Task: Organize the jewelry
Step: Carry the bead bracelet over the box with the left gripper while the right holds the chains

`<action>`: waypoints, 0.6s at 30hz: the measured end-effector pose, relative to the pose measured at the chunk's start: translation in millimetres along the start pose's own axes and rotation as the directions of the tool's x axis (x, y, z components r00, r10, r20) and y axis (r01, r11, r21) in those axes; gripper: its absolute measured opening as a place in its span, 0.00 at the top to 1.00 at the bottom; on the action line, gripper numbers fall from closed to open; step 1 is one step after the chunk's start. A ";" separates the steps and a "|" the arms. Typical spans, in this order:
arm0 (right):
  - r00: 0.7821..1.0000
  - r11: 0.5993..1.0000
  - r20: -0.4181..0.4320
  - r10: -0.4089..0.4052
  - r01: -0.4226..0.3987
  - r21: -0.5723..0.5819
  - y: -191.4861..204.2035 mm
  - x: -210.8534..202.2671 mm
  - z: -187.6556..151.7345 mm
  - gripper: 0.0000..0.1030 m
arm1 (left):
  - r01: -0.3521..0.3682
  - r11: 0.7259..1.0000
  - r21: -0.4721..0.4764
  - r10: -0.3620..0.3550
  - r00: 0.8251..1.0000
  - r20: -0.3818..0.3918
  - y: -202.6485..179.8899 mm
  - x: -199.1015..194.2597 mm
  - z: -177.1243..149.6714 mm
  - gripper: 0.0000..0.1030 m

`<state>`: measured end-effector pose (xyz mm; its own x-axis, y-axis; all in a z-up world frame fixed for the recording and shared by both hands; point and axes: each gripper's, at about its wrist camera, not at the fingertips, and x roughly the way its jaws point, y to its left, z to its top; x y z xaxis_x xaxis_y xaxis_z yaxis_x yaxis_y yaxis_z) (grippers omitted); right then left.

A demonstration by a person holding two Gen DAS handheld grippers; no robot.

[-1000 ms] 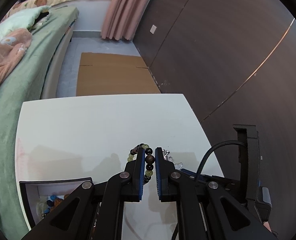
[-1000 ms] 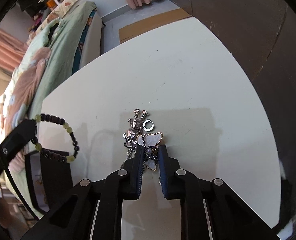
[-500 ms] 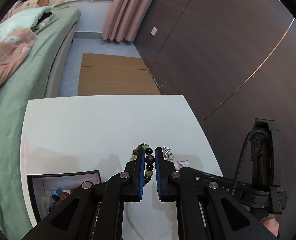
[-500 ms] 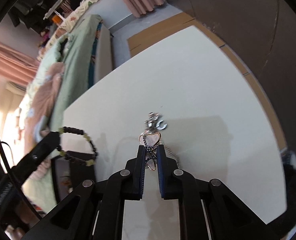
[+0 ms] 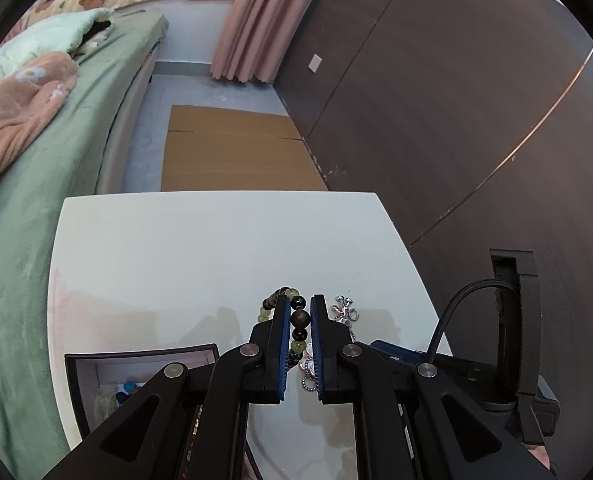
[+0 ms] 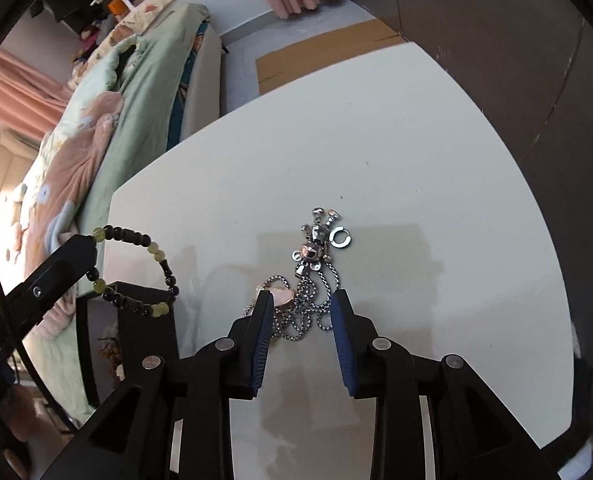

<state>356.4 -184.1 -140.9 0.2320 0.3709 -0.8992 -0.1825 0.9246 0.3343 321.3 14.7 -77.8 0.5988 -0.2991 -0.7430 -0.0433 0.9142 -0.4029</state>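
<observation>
My left gripper (image 5: 297, 302) is shut on a bracelet (image 5: 299, 320) of dark and pale green beads and holds it above the white table (image 5: 200, 256). The bracelet also shows in the right wrist view (image 6: 144, 272), hanging from the left gripper over the box. My right gripper (image 6: 301, 300) is open, its fingers on either side of a silver chain necklace (image 6: 310, 308) with a pink heart pendant (image 6: 280, 295) and a silver bear charm (image 6: 316, 240), lying on the table. The black jewelry box (image 5: 136, 376) stands open at the near left.
A bed with a green cover (image 5: 56, 152) runs along the table's left side. A dark wardrobe wall (image 5: 456, 120) is on the right. Flat cardboard (image 5: 236, 152) lies on the floor beyond the table. The box holds several beaded pieces (image 5: 124, 390).
My right gripper had lifted the heart necklace, then opened; the necklace now lies on the table between its fingers. My left gripper keeps holding the bracelet and has shifted slightly.
</observation>
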 end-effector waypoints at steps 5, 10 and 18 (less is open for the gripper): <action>0.999 0.999 -0.010 -0.048 0.048 -0.011 -2.7 6.7 1.2 0.70 | 0.003 1.000 0.005 -0.003 1.000 -0.006 -1.6 2.3 -0.9 0.90; 0.989 0.984 0.018 -0.148 0.149 -0.101 17.9 17.2 -0.9 0.70 | 0.000 1.000 0.005 0.000 1.000 -0.007 -1.2 2.3 -1.6 0.90; 0.976 0.955 0.040 -0.214 0.217 -0.200 35.6 16.1 -4.4 0.84 | -0.018 1.000 -0.002 0.018 1.000 0.005 1.6 -6.5 -2.3 0.90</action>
<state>349.5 -145.5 -144.8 0.3036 0.1679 -0.9379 -0.3152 0.9466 0.0674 315.5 17.5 -74.9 0.6017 -0.2815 -0.7475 -0.0554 0.9189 -0.3906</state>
